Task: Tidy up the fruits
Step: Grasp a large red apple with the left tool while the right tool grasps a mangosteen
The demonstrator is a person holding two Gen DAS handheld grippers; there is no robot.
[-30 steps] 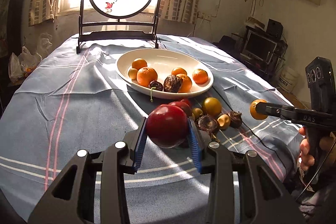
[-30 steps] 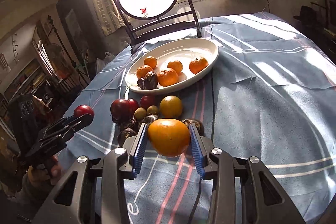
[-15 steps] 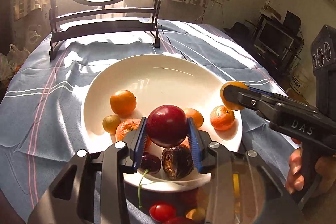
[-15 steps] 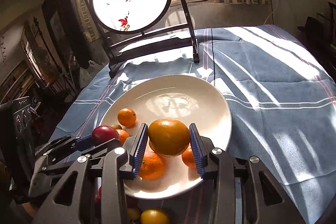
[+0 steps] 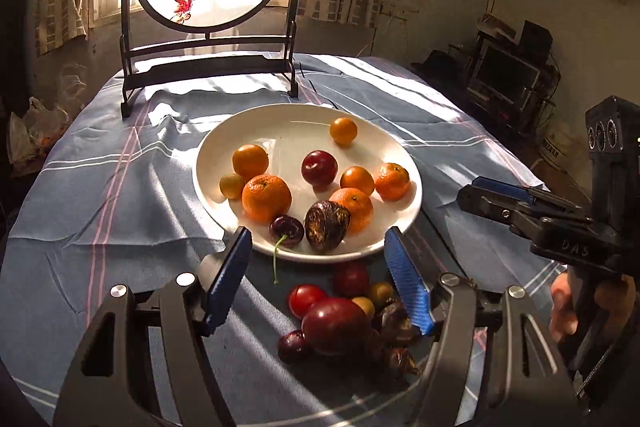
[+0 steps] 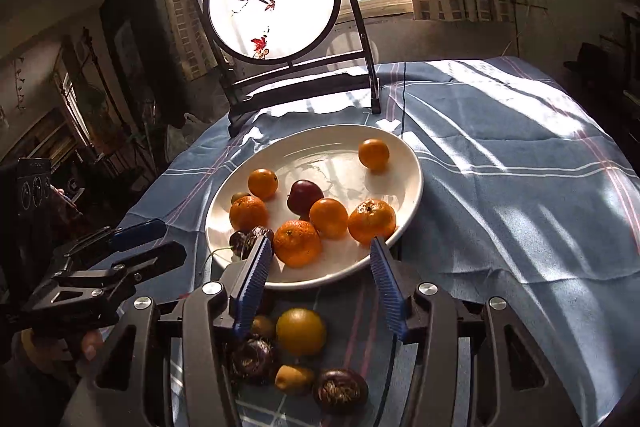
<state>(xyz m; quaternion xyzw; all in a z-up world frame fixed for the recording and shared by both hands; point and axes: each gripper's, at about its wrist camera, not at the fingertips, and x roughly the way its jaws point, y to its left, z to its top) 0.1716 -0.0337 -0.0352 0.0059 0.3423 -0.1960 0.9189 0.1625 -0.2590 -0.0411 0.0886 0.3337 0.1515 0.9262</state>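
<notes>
A white oval plate (image 5: 256, 125) (image 6: 412, 187) on the blue striped cloth holds several oranges, a dark wrinkled fruit and a cherry. A red plum (image 5: 319, 168) (image 6: 305, 195) lies near the plate's middle, and a small orange (image 5: 343, 131) (image 6: 373, 154) sits toward its far rim. My left gripper (image 5: 317, 233) hovers at the near rim, jaws opening, nothing between them. My right gripper (image 6: 320, 242) (image 5: 500, 193) is also at the near rim, its empty jaws opening too. The left gripper (image 6: 140, 241) also shows at the left of the right wrist view.
Loose fruit lies on the cloth in front of the plate: a big red plum (image 5: 335, 325), a cherry tomato (image 5: 307, 299), a yellow-orange fruit (image 6: 301, 331) and dark wrinkled ones (image 6: 340, 389). A round painted screen on a dark stand (image 5: 208, 71) is behind the plate.
Both grippers carried their fruit over the plate, let go and drew back. The red plum and the orange now lie in the plate, and both sets of jaws stand wider.
</notes>
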